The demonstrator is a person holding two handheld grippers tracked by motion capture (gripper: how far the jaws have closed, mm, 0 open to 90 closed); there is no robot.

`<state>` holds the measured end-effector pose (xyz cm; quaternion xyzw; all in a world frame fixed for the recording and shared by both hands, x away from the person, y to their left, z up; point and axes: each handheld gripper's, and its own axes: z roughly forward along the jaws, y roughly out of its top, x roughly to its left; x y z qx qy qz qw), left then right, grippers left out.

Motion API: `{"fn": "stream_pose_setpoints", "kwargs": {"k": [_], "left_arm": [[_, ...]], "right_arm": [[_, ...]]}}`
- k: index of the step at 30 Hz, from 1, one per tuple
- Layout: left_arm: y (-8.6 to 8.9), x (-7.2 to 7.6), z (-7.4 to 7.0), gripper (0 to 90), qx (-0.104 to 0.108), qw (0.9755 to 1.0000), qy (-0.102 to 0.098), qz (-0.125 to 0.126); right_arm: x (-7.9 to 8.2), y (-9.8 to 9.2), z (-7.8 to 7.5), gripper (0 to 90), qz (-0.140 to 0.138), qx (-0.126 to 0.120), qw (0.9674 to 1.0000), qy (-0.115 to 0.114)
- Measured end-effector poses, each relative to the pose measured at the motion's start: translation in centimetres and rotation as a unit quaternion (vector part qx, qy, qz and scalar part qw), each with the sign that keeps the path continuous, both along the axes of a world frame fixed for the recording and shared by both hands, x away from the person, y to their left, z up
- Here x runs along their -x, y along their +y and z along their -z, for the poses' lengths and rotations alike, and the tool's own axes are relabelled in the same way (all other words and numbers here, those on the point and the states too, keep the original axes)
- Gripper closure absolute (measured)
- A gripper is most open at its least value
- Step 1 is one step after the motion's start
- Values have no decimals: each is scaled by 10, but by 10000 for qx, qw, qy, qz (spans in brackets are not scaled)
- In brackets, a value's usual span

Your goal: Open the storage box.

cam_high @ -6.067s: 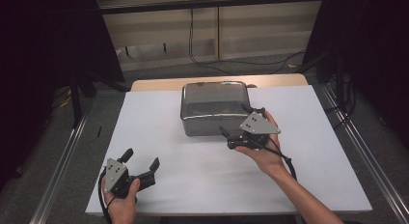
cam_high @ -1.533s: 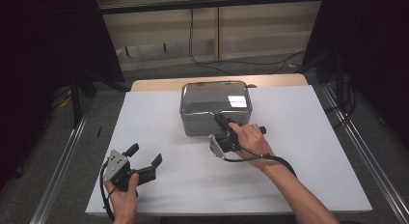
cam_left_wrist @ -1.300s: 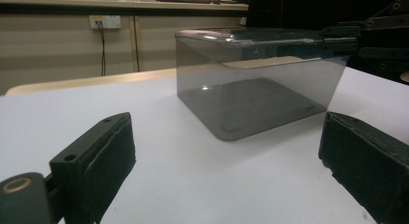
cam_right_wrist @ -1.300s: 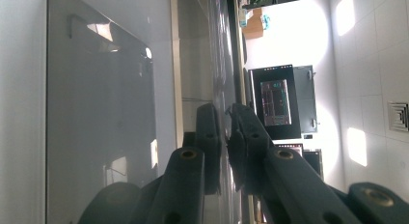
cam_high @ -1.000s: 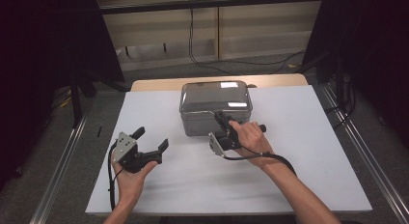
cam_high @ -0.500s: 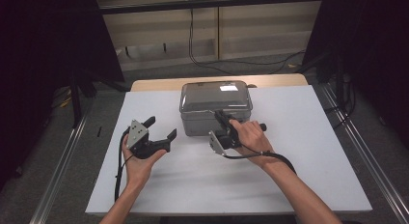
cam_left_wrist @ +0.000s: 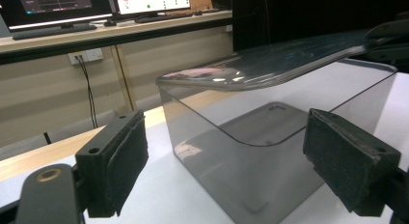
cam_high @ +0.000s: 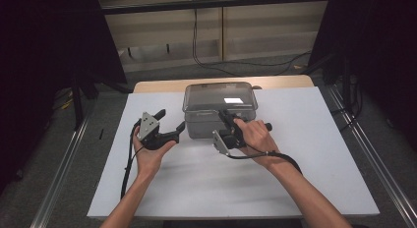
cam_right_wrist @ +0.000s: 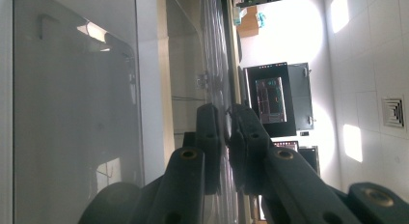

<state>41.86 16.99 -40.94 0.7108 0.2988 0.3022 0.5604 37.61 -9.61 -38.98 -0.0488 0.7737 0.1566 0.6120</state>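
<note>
A clear plastic box point(cam_high: 220, 121) with a clear lid point(cam_high: 219, 94) stands at the back middle of the white table point(cam_high: 206, 184). My right gripper point(cam_high: 221, 113), turned on its side, is shut on the lid's front edge; the lid point(cam_right_wrist: 214, 64) runs edge-on between its pressed pads point(cam_right_wrist: 224, 113). In the left gripper view the lid point(cam_left_wrist: 270, 64) sits tilted above the box point(cam_left_wrist: 241, 180). My left gripper point(cam_high: 170, 119) is open just left of the box. Its jaws have just been closing. The box corner lies ahead between them point(cam_left_wrist: 231, 156), untouched.
The table's left edge is close behind my left hand. Metal rails point(cam_high: 64, 164) run along the floor on both sides. A wooden desk edge point(cam_high: 162, 85) borders the table at the back. Monitors point(cam_left_wrist: 53, 7) stand on a far bench.
My left hand has come up from the front left of the table to the box's left side. The right gripper has stayed clamped at the box's front edge.
</note>
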Motion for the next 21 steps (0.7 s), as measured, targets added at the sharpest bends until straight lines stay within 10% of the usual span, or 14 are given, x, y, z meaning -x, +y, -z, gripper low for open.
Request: {"fn": "stream_pose_setpoints", "kwargs": {"k": [21], "left_arm": [[-24, -37, -6, 392, -260, 9991, -340, 0]], "right_arm": [[-5, 0, -11, 829, -17, -31, 10000, -90]]}}
